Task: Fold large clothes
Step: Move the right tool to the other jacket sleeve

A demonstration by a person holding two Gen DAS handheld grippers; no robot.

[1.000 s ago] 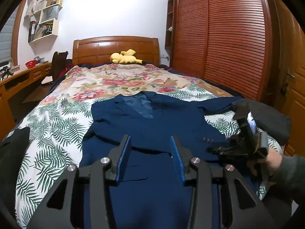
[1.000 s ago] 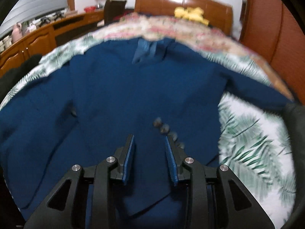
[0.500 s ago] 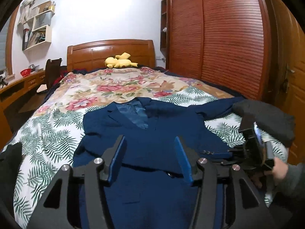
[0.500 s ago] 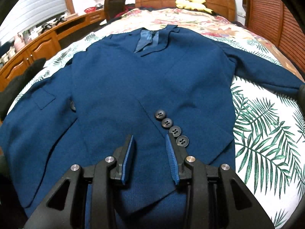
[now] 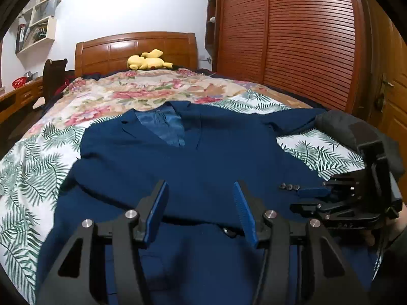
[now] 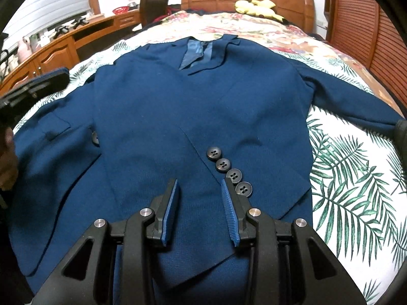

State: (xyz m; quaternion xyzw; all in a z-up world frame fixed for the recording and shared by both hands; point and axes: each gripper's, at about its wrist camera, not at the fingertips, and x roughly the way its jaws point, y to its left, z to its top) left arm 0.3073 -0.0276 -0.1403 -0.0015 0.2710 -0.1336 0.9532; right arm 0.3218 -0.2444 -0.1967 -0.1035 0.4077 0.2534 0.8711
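A navy blue suit jacket (image 5: 193, 162) lies front up on the bed, collar toward the headboard; it also shows in the right wrist view (image 6: 193, 106). One sleeve is folded across the front, its cuff buttons (image 6: 229, 171) near my right gripper. The other sleeve (image 6: 351, 101) stretches out to the right. My left gripper (image 5: 201, 203) is open and empty above the jacket's lower front. My right gripper (image 6: 201, 203) is open and empty just above the folded cuff, and shows at the right of the left wrist view (image 5: 315, 193).
The bed (image 5: 35, 157) has a palm-leaf and floral cover. A yellow plush toy (image 5: 148, 62) lies by the wooden headboard. A dark garment (image 5: 343, 129) sits at the bed's right edge. A wooden wardrobe (image 5: 305, 38) stands right, a desk (image 6: 58, 50) left.
Both grippers stay open and empty. The left gripper has drifted left and lower over the jacket. The right gripper has steadied above the cuff buttons.
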